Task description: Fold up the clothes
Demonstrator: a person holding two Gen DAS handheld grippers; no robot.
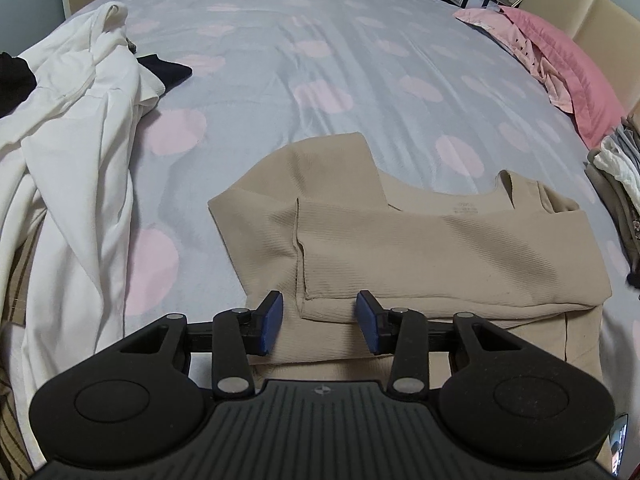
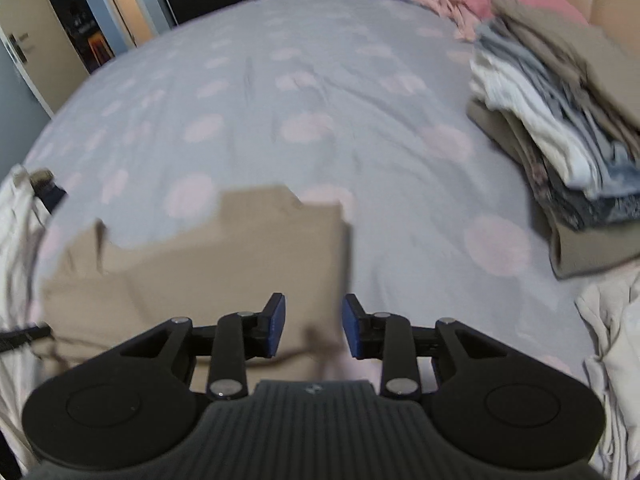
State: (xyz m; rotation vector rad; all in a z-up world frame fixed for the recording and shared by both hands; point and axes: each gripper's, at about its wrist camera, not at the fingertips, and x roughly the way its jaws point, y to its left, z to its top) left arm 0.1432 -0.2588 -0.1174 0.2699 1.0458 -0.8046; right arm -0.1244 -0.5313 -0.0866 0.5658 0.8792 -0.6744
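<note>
- Both tools stand with their blue pads spread apart and nothing between them: the left tool point(image 1: 319, 317) and the right tool point(image 2: 313, 326) each hover low over the near edge of the beige top point(image 1: 420, 240).
- Directly under and ahead of the left tool, the beige top lies flat on the bed point(image 1: 320, 60), partly folded, one layer doubled across another.
- Left of the left tool, a white garment point(image 1: 80, 140) lies crumpled, a dark piece point(image 1: 166, 70) just beyond it.
- Ahead and right of the right tool, well apart from the top, sits a stack of folded clothes point(image 2: 560, 140).
- Farthest right, a pink pillow point(image 1: 572, 76) rests by the headboard.
</note>
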